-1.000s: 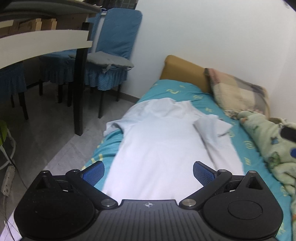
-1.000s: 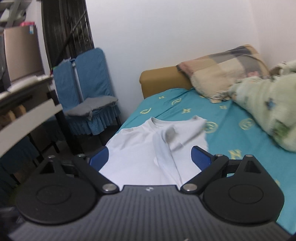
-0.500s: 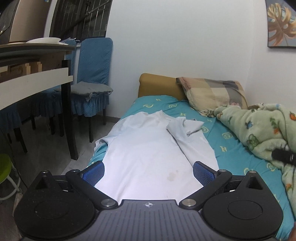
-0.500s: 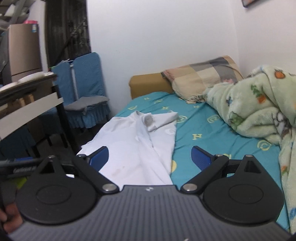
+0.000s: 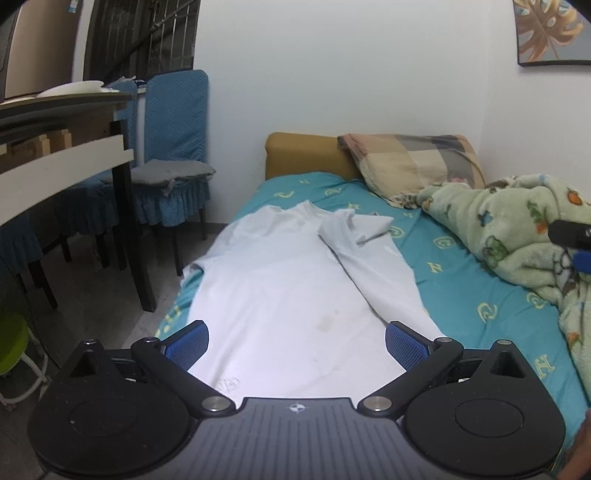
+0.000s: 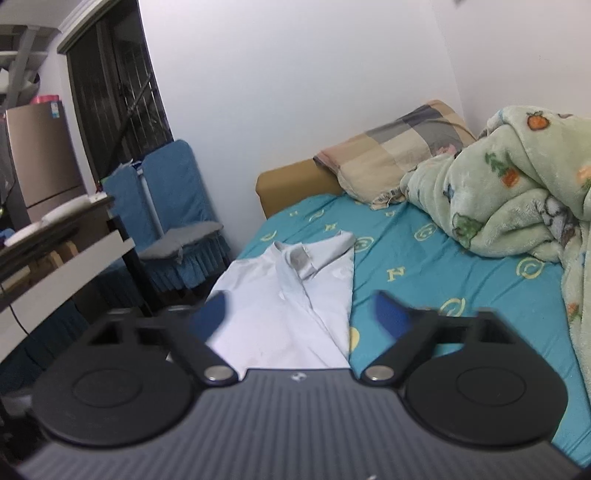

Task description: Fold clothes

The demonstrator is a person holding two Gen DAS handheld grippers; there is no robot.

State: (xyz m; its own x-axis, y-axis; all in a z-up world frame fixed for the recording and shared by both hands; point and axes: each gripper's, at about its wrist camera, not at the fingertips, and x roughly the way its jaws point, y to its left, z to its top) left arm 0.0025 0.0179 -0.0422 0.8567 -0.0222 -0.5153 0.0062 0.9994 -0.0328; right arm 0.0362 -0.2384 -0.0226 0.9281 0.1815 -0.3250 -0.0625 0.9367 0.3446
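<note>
White shirt (image 5: 295,295) on bed (image 5: 461,295), long axis running straight away from left tool (image 5: 297,341); right tool (image 6: 299,317) offset right. Both spread, holding 0; left nearer the unfolded side.

one white cotton shirt (image 5: 291,295) on one bed with a teal patterned sheet (image 5: 461,280). one checked beige pillow (image 5: 413,162), one pale green fleece blanket (image 5: 517,221). two blue-covered chairs (image 5: 177,147), one grey seat cushion (image 5: 173,171). one dark-legged table (image 5: 70,155), one lime green stool (image 5: 13,343), one leaf picture on the wall (image 5: 550,33). two black grippers with blue pads, left (image 5: 295,339) and right (image 6: 299,317), both spread wide.
</note>
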